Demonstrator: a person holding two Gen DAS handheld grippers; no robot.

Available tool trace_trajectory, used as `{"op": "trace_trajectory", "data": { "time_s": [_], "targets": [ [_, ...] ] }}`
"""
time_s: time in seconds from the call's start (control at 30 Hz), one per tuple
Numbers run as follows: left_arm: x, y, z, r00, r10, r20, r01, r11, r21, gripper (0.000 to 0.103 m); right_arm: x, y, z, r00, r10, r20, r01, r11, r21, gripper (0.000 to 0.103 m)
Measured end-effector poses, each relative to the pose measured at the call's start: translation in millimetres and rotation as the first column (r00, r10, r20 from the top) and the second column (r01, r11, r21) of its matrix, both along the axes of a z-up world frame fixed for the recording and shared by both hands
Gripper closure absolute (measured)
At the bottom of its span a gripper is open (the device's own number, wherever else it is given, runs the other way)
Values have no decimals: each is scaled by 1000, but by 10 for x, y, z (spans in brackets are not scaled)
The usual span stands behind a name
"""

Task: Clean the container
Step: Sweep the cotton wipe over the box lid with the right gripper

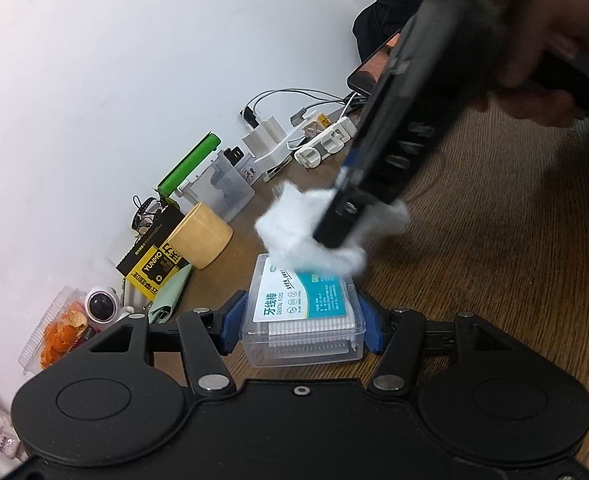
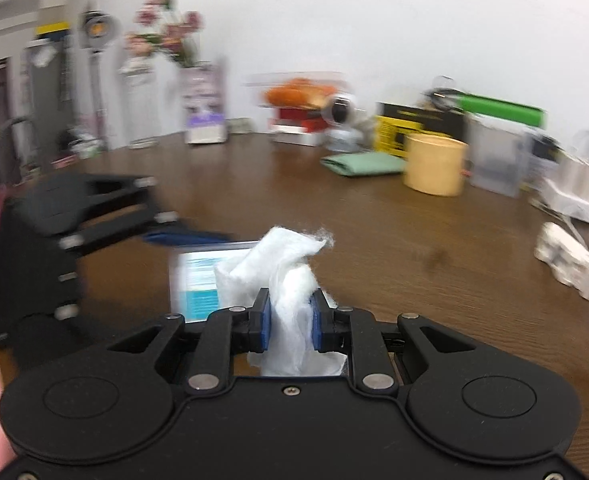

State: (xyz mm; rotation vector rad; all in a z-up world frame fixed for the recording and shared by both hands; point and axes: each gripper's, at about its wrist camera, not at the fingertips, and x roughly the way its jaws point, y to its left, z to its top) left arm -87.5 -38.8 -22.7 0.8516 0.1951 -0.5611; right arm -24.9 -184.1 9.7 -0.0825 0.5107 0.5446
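Container (image 1: 304,320), a clear box of dental floss picks, is sitting on the brown counter (image 1: 494,240), gripped at its two short sides by the left hand-held gripper (image 1: 300,326) so it is not sliding under the rubbing. Above it, the right hand-held gripper (image 2: 290,322) is pinching a white wipe (image 2: 286,276) and pressing it onto the lid's far edge, probably because the loose end spreads over the label.

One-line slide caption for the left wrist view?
Left gripper clamps a clear dental floss box while the right gripper presses white cotton wadding onto its lid.
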Motion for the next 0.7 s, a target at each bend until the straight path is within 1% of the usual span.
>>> {"op": "trace_trajectory", "data": {
  "time_s": [0.03,0.13,0.27,0.33,0.37,0.7],
  "targets": [
    [-15,-3,-1,1000,0,0,0,1000,0,46,12,2,7,1000,7,4,-7,1000,9,82],
    [-13,-6,2,1000,0,0,0,1000,0,46,-40,68,35,997,77,28,-78,996,31,82],
    [0,-6,5,1000,0,0,0,1000,0,46,-108,156,72,984,169,63,-173,983,59,82],
    [0,-6,3,1000,0,0,0,1000,0,46,-199,228,62,969,233,85,-237,971,34,83],
    [-13,-7,1,1000,0,0,0,1000,0,46,-223,231,59,965,249,83,-251,968,21,83],
    [-39,-16,0,1000,0,1,0,1000,0,46,69,104,83,989,140,58,-140,990,7,83]
  ]
}}
